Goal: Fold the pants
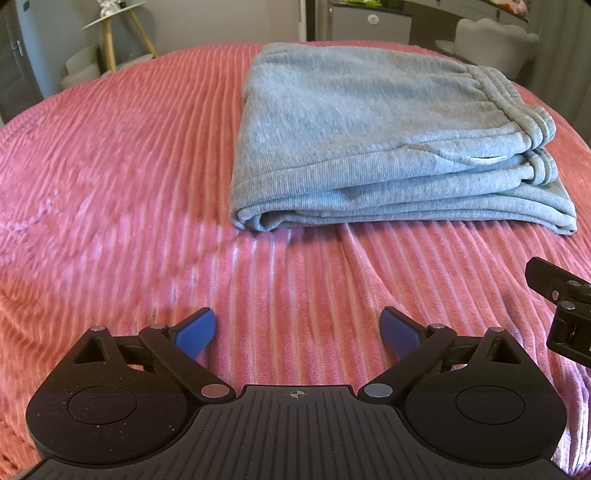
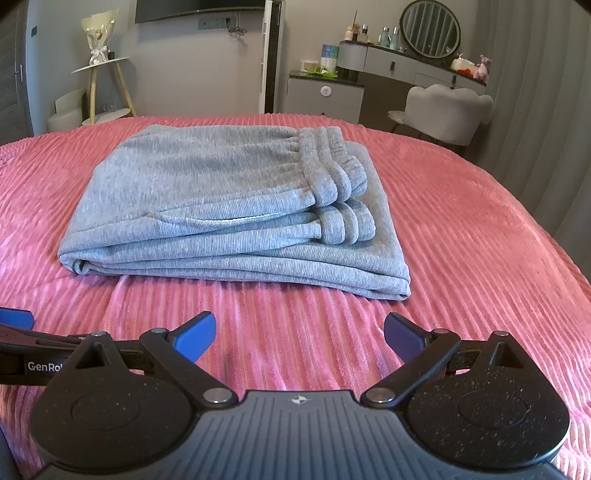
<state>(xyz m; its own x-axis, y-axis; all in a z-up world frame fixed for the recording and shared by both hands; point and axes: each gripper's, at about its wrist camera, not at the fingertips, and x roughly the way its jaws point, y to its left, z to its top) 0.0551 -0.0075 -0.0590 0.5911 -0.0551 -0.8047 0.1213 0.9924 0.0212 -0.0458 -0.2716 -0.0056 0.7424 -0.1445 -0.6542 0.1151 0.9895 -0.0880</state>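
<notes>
Grey pants (image 1: pixel 373 140) lie folded in a flat stack on the pink ribbed bedspread (image 1: pixel 122 177), waistband at the right. They also show in the right wrist view (image 2: pixel 229 210), layers stacked with the waistband at the upper right. My left gripper (image 1: pixel 297 332) is open and empty, held over the bedspread short of the pants' near edge. My right gripper (image 2: pixel 299 338) is open and empty, also short of the near edge. Part of the right gripper (image 1: pixel 565 314) shows at the right edge of the left view; a blue pad of the left gripper (image 2: pixel 14 317) shows at the right view's left edge.
The bedspread (image 2: pixel 461 240) covers the bed all around the pants. Beyond the bed stand a small round side table (image 2: pixel 101 66), a dresser with a round mirror (image 2: pixel 430 27), a grey chair (image 2: pixel 447 107) and a curtain (image 2: pixel 546 110) at the right.
</notes>
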